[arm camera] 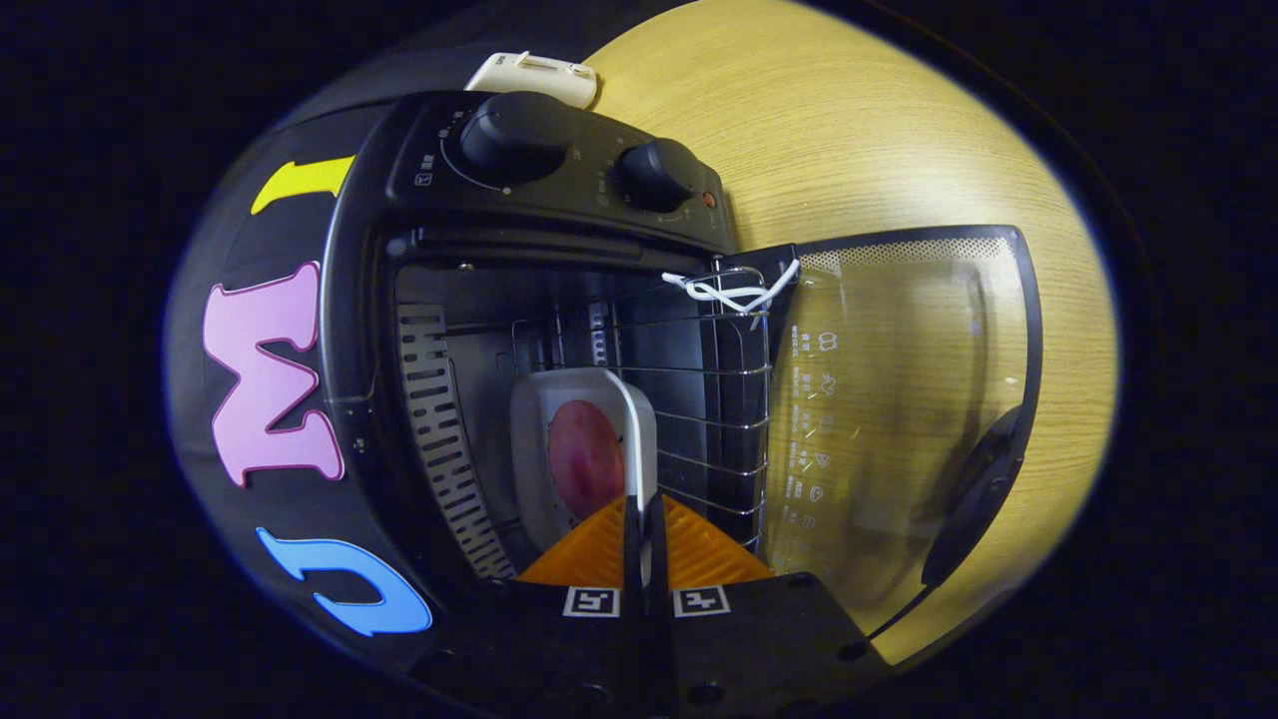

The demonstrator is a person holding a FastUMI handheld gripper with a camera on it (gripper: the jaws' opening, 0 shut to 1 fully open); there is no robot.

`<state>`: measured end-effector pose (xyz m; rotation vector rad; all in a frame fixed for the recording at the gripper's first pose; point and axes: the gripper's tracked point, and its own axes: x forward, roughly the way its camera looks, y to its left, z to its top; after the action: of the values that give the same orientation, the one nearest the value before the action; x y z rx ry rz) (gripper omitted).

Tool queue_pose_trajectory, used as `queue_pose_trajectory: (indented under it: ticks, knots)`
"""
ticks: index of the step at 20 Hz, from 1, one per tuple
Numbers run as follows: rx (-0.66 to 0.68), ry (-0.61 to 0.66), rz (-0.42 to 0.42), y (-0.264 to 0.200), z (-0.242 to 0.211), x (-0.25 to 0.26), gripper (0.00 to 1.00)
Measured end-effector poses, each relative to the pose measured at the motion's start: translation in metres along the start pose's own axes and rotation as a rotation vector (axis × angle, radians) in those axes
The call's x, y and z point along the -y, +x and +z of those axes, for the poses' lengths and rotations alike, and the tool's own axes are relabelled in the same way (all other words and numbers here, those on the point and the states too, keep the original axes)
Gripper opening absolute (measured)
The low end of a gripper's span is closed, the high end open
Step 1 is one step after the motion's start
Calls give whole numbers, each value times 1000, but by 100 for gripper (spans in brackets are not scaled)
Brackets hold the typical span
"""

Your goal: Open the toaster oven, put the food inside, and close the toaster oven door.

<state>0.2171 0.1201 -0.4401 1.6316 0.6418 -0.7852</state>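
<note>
The black toaster oven (559, 170) stands open, its glass door (899, 419) swung fully out over the wooden table, with the dark door handle (983, 489) along the door's far edge. My gripper (644, 514) is shut on the rim of a small white plate (574, 399). The plate carries a reddish piece of food (584, 454). Plate and food sit inside the oven cavity, just ahead of my fingers and beside the wire rack (719, 399). The view is rolled sideways, so the oven's knobs appear above the cavity.
A white cord (729, 292) is tied at the rack's corner by the door hinge. A white plastic object (534, 75) lies on the table behind the oven. The wooden table (849, 130) stretches beyond the door.
</note>
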Motion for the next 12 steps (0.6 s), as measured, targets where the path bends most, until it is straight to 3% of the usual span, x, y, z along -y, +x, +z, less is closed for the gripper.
queue_pose_trajectory:
  ticks: [4,7,9,12]
  knots:
    - [-1,-41,-4,6,1,-3,6]
    - [-2,-58,-28,1,1,3,19]
    - [-13,-80,-15,-10,-2,-1,19]
    - [-122,-248,15,-38,-20,1,19]
